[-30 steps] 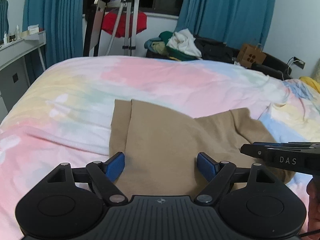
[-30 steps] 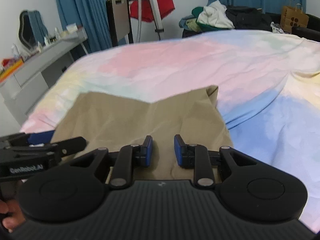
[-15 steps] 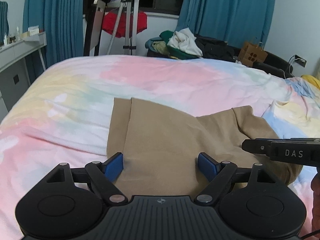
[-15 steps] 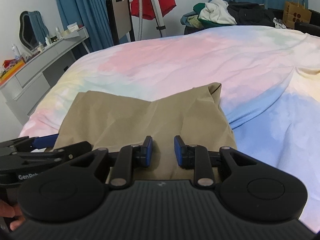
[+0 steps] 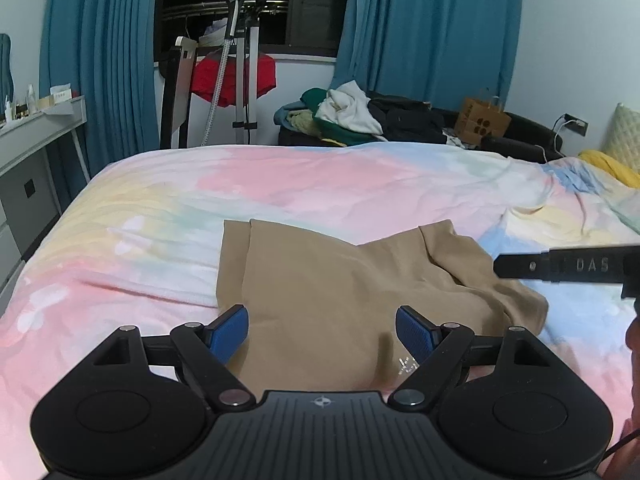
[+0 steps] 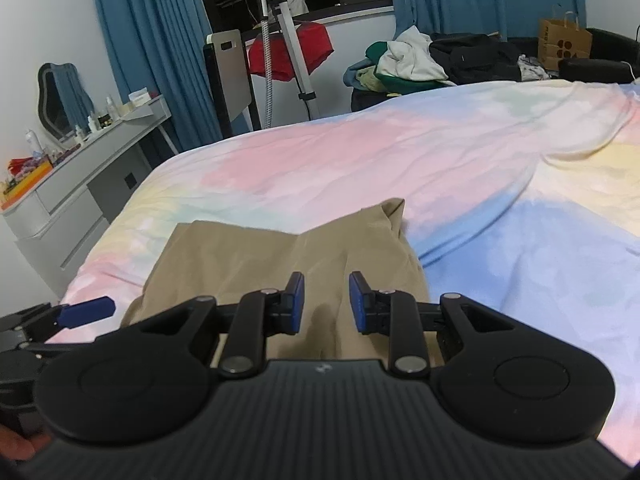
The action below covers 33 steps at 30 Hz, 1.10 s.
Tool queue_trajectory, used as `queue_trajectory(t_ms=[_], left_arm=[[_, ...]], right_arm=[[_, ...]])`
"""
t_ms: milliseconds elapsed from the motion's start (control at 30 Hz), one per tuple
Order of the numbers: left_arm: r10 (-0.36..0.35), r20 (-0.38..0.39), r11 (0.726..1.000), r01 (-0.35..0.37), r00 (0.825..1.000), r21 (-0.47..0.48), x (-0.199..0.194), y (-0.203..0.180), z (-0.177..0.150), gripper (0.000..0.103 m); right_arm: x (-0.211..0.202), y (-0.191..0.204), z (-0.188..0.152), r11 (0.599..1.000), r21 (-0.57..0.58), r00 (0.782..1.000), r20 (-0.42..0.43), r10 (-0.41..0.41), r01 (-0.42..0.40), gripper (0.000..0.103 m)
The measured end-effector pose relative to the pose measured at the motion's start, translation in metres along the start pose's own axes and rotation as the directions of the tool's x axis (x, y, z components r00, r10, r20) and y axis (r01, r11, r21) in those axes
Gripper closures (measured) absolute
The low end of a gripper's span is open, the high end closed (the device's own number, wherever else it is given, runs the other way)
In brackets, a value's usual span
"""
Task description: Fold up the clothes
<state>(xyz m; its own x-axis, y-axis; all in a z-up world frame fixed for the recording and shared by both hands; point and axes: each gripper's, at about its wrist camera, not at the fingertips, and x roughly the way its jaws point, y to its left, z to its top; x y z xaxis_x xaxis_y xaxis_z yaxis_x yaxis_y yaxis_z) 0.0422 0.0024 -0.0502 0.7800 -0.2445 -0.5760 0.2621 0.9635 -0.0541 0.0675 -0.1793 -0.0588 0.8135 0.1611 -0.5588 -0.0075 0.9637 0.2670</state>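
A tan garment (image 5: 340, 292) lies partly folded on the pastel bedspread (image 5: 280, 184), with a doubled edge at its left and a flap turned over at its right. It also shows in the right wrist view (image 6: 280, 256). My left gripper (image 5: 322, 334) is wide open just above the garment's near edge, holding nothing. My right gripper (image 6: 326, 302) is open with a narrow gap over the garment's near right part, empty. Its finger shows at the right edge of the left wrist view (image 5: 560, 266).
A pile of clothes (image 5: 352, 114) and a paper bag (image 5: 482, 124) sit beyond the bed's far edge. A stand with a red cloth (image 5: 236, 80) is by the window. A grey dresser (image 6: 80, 168) stands at the left. A yellow pillow (image 5: 612, 164) lies at the far right.
Both grippers have risen and pulled back a little from the garment, so more of the room shows. The garment lies still. Both jaw gaps are unchanged.
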Motion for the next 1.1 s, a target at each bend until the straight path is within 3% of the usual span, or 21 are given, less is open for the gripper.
queue_trajectory(t_ms=[133, 267, 367, 600, 767, 833, 900, 1000, 1067, 1100], left_arm=[[0.021, -0.025, 1.0, -0.021, 0.999, -0.009, 0.013, 0.003, -0.001, 0.021], [0.038, -0.122, 0.999, -0.04, 0.992, -0.016, 0.038, 0.009, -0.009, 0.015], [0.026, -0.148, 0.999, -0.033, 0.989, -0.04, 0.047, 0.013, -0.012, 0.013], [0.023, -0.166, 0.996, -0.037, 0.986, -0.081, 0.041, 0.016, -0.011, 0.013], [-0.035, -0.196, 0.977, -0.008, 0.98, -0.211, 0.016, 0.023, -0.014, 0.012], [-0.11, -0.195, 0.946, 0.043, 0.975, -0.32, 0.007, 0.033, -0.019, 0.009], [-0.205, -0.187, 0.89, 0.104, 0.961, -0.444, 0.002, 0.044, -0.026, 0.009], [-0.384, -0.171, 0.711, 0.172, 0.908, -0.682, 0.019, 0.067, -0.047, 0.009], [-0.422, -0.142, 0.615, 0.168, 0.896, -0.77, 0.033, 0.078, -0.058, 0.009], [-0.42, -0.119, 0.583, 0.167, 0.9, -0.795, 0.039, 0.083, -0.062, 0.008]], right_arm=[[0.012, 0.002, -0.003, 1.0, -0.016, 1.0, -0.021, -0.01, 0.009, 0.075], [0.033, 0.002, -0.012, 1.0, -0.02, 0.996, -0.089, -0.015, 0.013, 0.075], [0.045, 0.003, -0.017, 0.999, -0.041, 0.992, -0.125, -0.015, 0.01, 0.075], [0.046, -0.001, -0.019, 1.0, -0.01, 0.99, -0.142, -0.001, -0.001, 0.076], [0.042, -0.002, -0.018, 1.0, 0.013, 0.99, -0.142, 0.006, -0.005, 0.076], [0.041, -0.003, -0.017, 1.0, 0.023, 0.99, -0.14, 0.009, -0.006, 0.076], [0.04, -0.004, -0.016, 0.999, 0.036, 0.99, -0.139, 0.014, -0.009, 0.076], [0.038, -0.005, -0.015, 0.999, 0.053, 0.99, -0.138, 0.019, -0.011, 0.075], [0.037, -0.005, -0.014, 0.998, 0.064, 0.99, -0.137, 0.021, -0.012, 0.075], [0.036, -0.006, -0.014, 0.997, 0.071, 0.99, -0.138, 0.023, -0.013, 0.075]])
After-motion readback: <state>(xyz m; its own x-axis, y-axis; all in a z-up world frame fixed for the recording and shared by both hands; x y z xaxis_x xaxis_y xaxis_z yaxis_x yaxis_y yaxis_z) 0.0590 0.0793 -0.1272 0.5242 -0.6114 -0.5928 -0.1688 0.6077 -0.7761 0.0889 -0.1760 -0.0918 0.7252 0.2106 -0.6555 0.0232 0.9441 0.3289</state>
